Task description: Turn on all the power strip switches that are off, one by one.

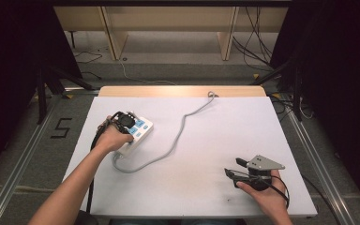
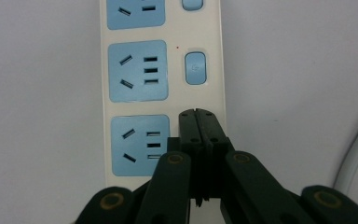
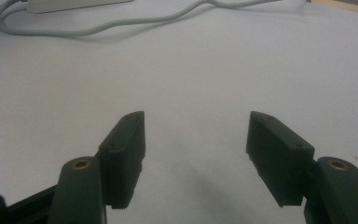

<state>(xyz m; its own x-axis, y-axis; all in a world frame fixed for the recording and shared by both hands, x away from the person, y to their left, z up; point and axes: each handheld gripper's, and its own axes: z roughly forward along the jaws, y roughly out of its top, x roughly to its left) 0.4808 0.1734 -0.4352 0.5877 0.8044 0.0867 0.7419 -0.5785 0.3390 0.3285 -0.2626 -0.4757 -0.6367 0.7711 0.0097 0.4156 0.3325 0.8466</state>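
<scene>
- A white-covered table (image 1: 215, 154) is seen, its wooden far edge exposed; grey floor, dark curtains and trailing cables lie around it.
- A white power strip (image 1: 136, 133) with blue sockets and blue switches is found at the table's left, its grey cord (image 1: 180, 133) curving toward the far edge.
- The left gripper (image 2: 198, 113) is held over the strip beside the nearest socket, jaws pressed together, nothing between them.
- The right gripper (image 3: 196, 140) is held near the right front corner, jaws spread apart, well apart from the strip.
</scene>
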